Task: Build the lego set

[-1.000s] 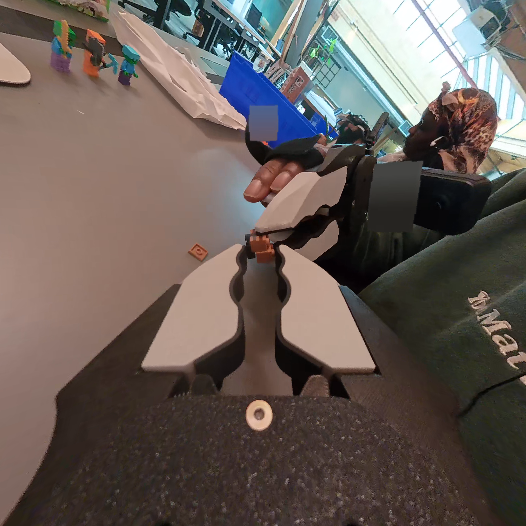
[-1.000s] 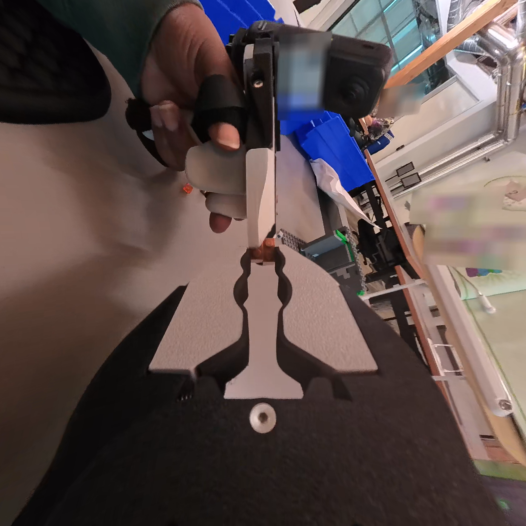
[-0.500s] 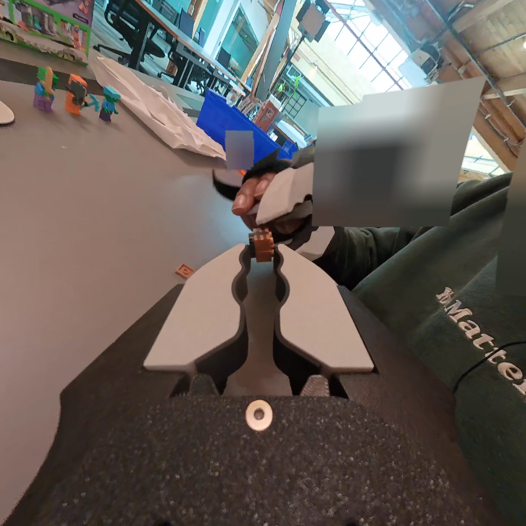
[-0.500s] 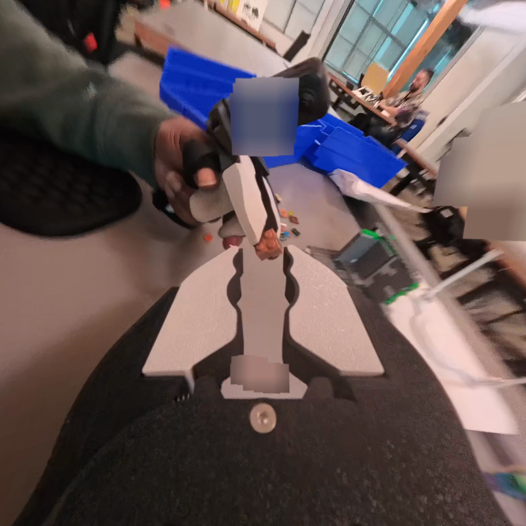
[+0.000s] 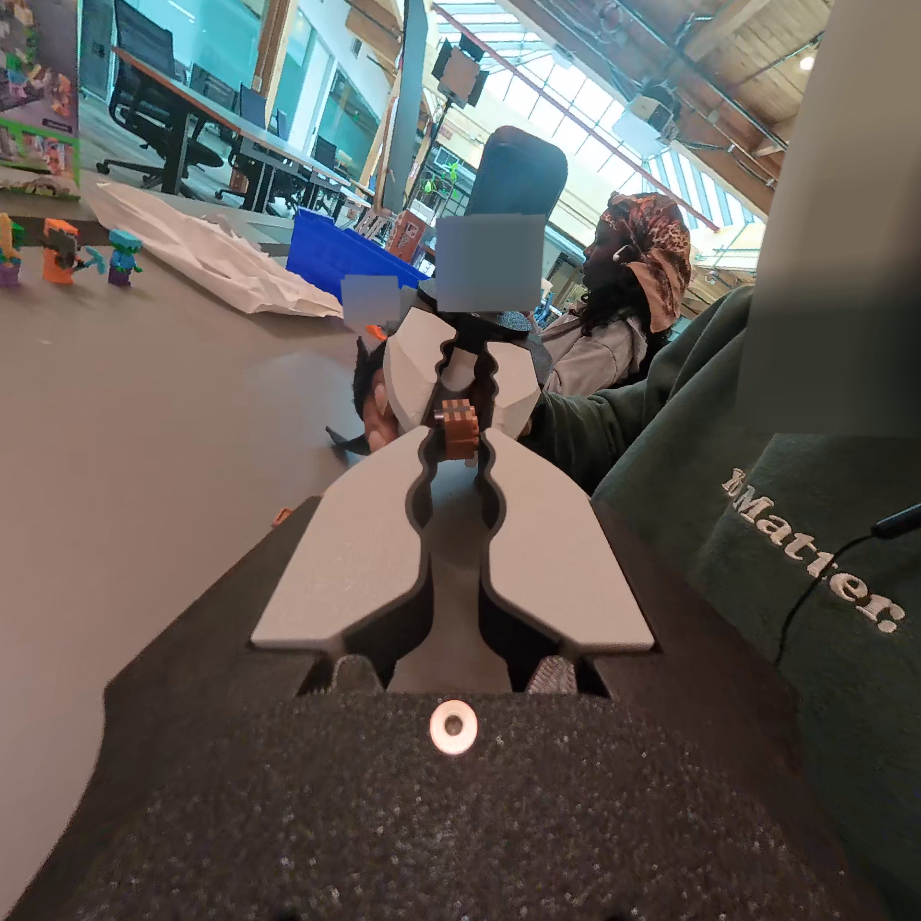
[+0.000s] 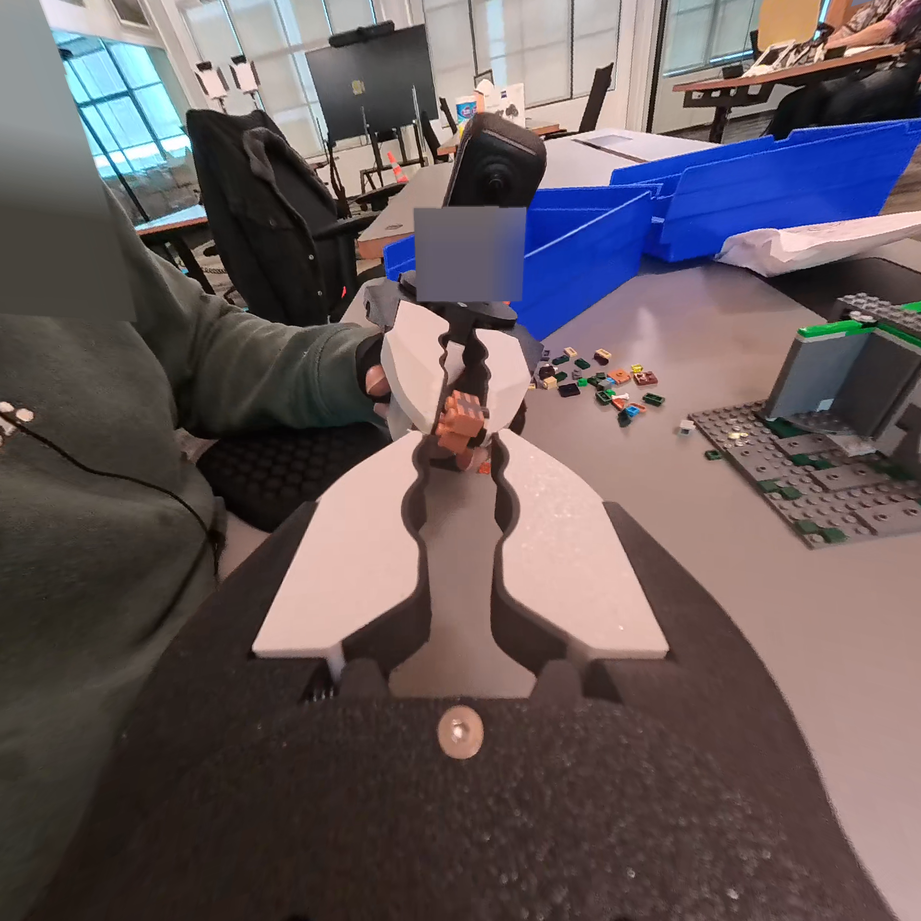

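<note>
My left gripper (image 5: 454, 441) is shut on a small brown lego piece (image 5: 459, 429) held above the grey table (image 5: 174, 423). The right gripper (image 5: 461, 393) faces it tip to tip, just behind the piece. In the right wrist view my right gripper (image 6: 456, 441) is open, its tips on either side of the same brown piece (image 6: 459, 419), which sits tilted in the left gripper (image 6: 461, 383) opposite. A partly built grey lego structure (image 6: 847, 379) stands on a studded baseplate (image 6: 817, 493) at the right.
Several loose lego pieces (image 6: 603, 383) lie between the blue bins (image 6: 598, 249) and the baseplate. Three minifigures (image 5: 60, 251) and a crumpled white paper (image 5: 214, 254) are at the far left. A small orange plate (image 5: 281, 516) lies beside my left gripper. Less than 4 cm separates the two grippers' tips. About 20 cm separates my right fingertips from the studded baseplate (image 6: 817, 493). The right tips stand about 25 cm off the partly built grey lego structure (image 6: 847, 379).
Both grippers have turned to face each other head-on. The right gripper's jaws have widened a little. The left gripper has kept the brown piece throughout.
</note>
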The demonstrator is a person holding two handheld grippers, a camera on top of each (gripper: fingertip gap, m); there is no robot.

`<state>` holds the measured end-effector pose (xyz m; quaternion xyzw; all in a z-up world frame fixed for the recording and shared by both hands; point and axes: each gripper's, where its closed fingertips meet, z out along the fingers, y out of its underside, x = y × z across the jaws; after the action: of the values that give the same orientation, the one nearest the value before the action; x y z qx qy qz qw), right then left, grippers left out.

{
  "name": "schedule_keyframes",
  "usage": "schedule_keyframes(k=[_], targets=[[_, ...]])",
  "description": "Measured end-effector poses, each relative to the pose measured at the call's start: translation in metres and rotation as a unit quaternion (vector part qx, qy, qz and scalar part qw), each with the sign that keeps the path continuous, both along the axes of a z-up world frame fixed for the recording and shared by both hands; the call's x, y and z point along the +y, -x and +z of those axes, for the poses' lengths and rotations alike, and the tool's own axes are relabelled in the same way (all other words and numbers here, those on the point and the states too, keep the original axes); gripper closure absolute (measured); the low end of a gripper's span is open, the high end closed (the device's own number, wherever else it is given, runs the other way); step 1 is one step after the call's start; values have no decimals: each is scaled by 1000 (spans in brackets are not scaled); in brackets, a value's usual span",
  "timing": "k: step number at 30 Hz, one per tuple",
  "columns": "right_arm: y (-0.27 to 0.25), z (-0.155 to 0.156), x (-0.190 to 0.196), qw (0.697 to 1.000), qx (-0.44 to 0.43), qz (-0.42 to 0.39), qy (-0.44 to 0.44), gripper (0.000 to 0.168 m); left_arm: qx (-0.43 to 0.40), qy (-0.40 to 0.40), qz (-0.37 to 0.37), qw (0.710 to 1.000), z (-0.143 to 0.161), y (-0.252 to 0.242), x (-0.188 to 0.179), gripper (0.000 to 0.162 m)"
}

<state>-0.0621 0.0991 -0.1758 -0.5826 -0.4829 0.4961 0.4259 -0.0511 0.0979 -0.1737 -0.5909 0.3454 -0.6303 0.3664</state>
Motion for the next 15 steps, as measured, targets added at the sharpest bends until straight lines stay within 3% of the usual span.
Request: schedule_keyframes(k=[15], targets=[[-1,5,-5,1000,2,3,-5,155,-19,-33,-4,999,6,1,-5,147]])
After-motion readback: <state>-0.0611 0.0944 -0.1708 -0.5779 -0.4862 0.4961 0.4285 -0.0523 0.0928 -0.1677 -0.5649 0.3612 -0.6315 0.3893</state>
